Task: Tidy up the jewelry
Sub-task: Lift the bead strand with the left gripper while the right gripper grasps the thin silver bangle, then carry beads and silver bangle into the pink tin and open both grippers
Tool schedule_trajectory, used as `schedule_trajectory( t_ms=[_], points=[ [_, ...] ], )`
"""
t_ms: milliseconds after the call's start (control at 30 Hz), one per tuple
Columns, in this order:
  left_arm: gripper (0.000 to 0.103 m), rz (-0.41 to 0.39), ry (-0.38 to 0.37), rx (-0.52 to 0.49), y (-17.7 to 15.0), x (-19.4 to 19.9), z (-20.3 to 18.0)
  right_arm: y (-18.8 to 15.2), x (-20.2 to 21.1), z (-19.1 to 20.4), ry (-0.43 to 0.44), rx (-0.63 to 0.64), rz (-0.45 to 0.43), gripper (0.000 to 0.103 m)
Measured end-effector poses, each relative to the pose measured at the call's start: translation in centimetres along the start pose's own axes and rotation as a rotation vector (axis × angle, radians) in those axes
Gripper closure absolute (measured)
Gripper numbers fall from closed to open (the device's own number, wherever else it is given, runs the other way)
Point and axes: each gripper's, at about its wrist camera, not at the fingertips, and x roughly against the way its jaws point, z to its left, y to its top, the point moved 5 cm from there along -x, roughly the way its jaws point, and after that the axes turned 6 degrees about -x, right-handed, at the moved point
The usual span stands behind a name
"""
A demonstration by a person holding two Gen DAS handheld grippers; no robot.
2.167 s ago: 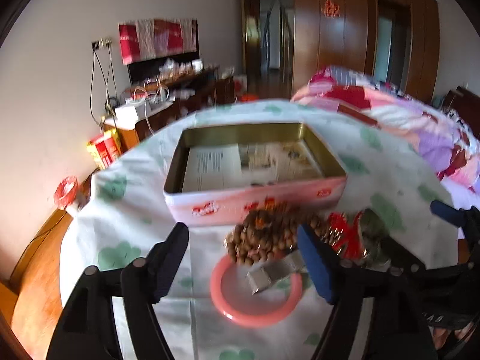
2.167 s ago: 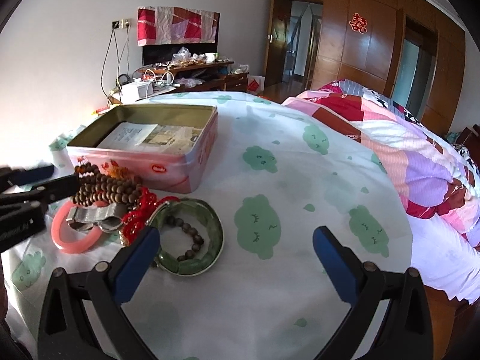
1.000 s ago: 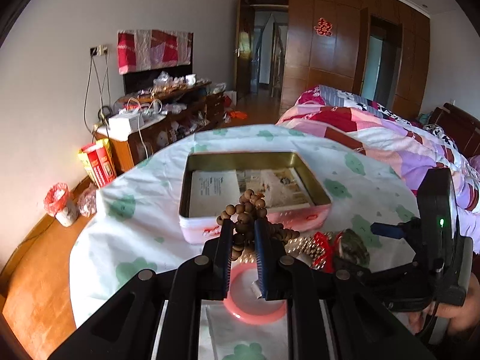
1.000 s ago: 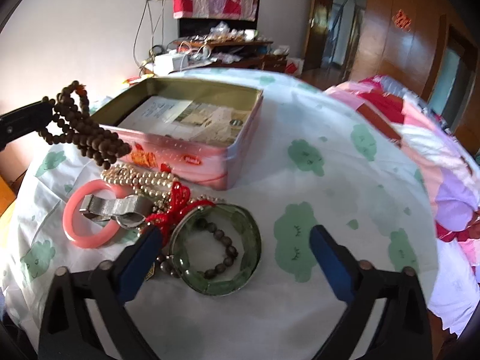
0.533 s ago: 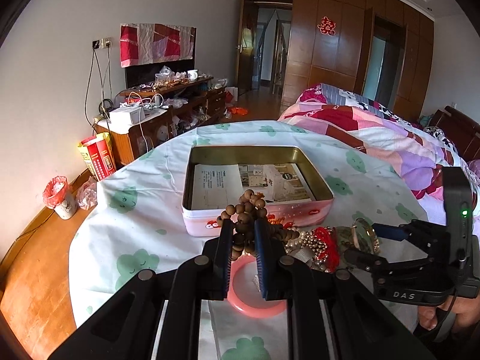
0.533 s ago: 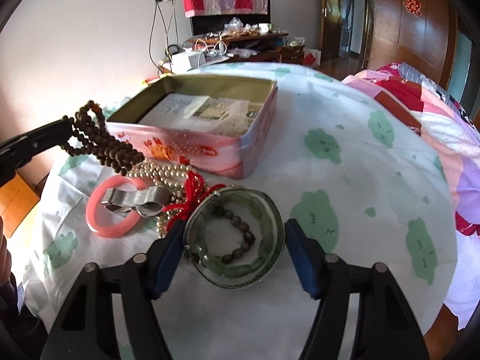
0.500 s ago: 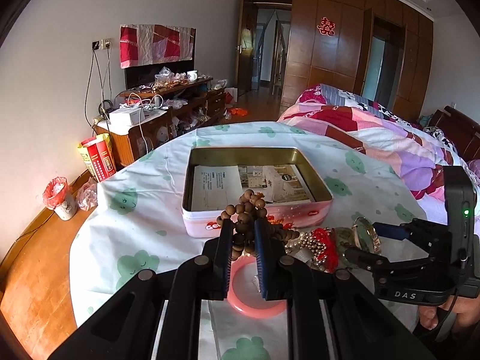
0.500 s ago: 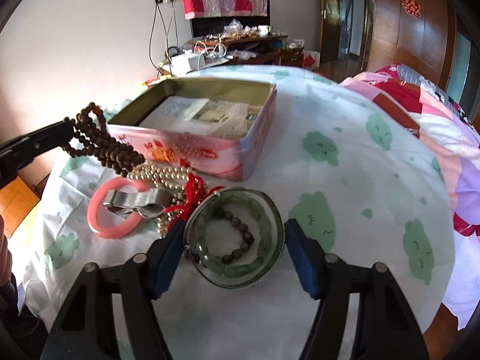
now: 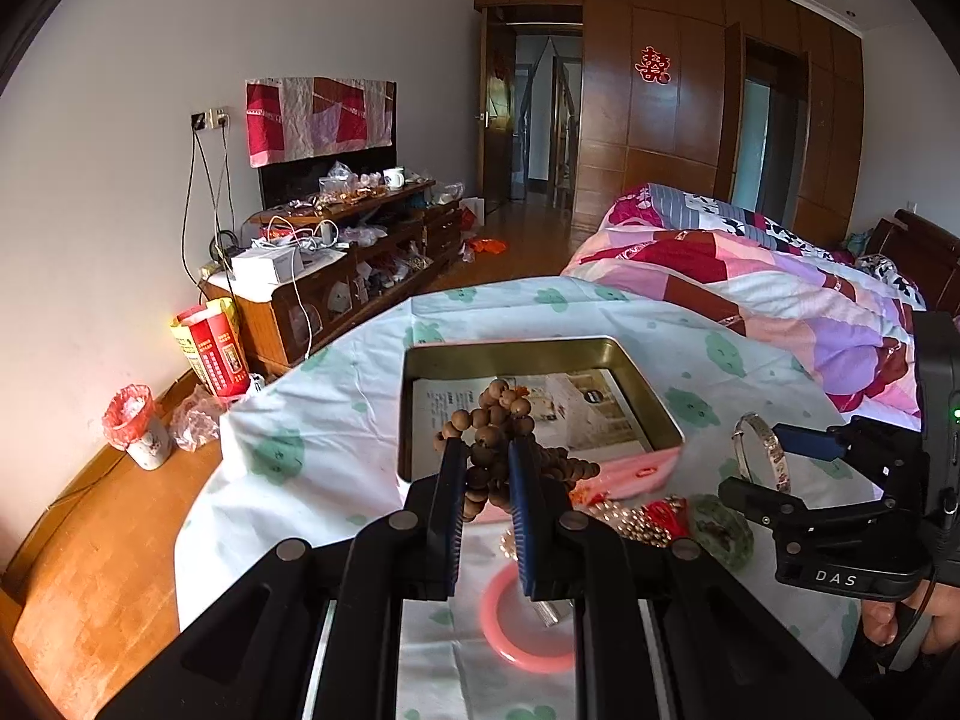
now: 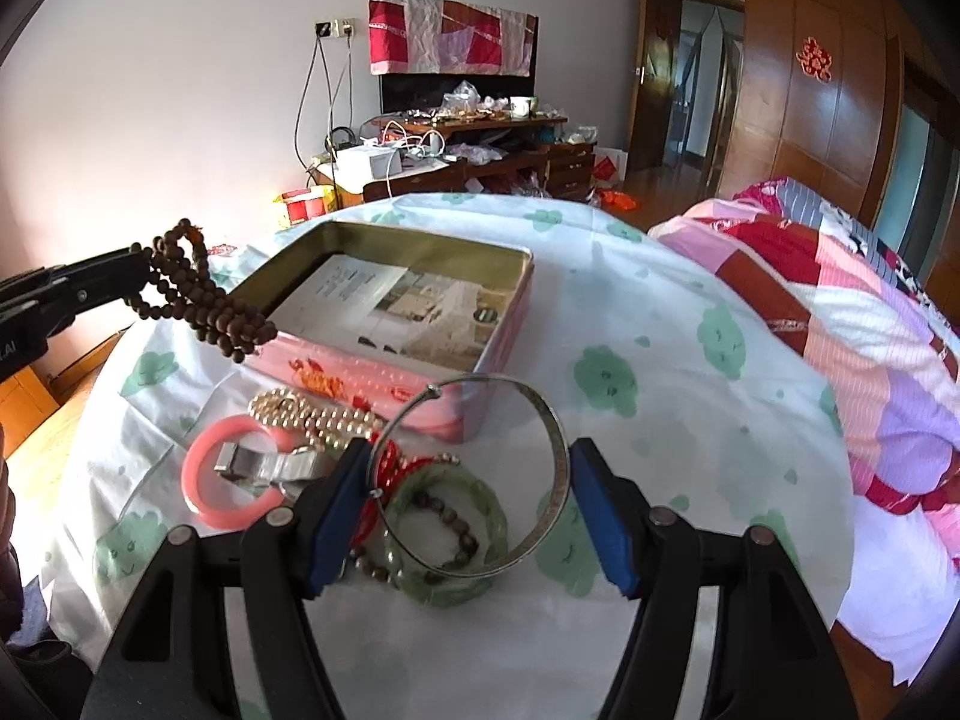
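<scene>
My left gripper (image 9: pixel 485 455) is shut on a brown wooden bead string (image 9: pixel 501 420), held in the air over the near edge of the pink tin box (image 9: pixel 651 471). The beads also show in the right wrist view (image 10: pixel 198 306). My right gripper (image 10: pixel 465 495) is shut on a thin silver bangle (image 10: pixel 555 456), lifted above the table; it also shows in the left wrist view (image 9: pixel 759 456). On the cloth lie a pink bangle (image 10: pixel 204 492), a silver watch (image 10: pixel 270 465), a pearl string (image 10: pixel 318 417), a red cord (image 10: pixel 390 468) and a green jade bangle (image 10: pixel 456 591) with a dark bead bracelet inside.
The open tin (image 10: pixel 372 372) holds printed papers (image 10: pixel 408 309). The round table has a white cloth with green prints (image 10: pixel 606 372). A bed with a patchwork quilt (image 10: pixel 840 300) is at the right. A cluttered wooden cabinet (image 9: pixel 336 282) stands by the far wall.
My right gripper closed on the silver bangle and lifted it off the jade bangle. My left gripper carried the brown beads up and forward, over the tin's near edge.
</scene>
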Motion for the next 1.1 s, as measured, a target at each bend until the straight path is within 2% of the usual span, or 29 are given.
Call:
schedule_trajectory(
  t_ms=[500, 1100],
  points=[
    [0.089, 0.007, 0.053, -0.033, 2.1, -3.7, 1.2, 4.4, -1.9, 1.1, 0.006, 0.052, -0.061, 0.034],
    [0.089, 0.075, 0.096, -0.078, 2.9, -9.5, 2.1, 7.0, -7.5, 3.1, -0.009, 0.114, -0.036, 0.034]
  ],
)
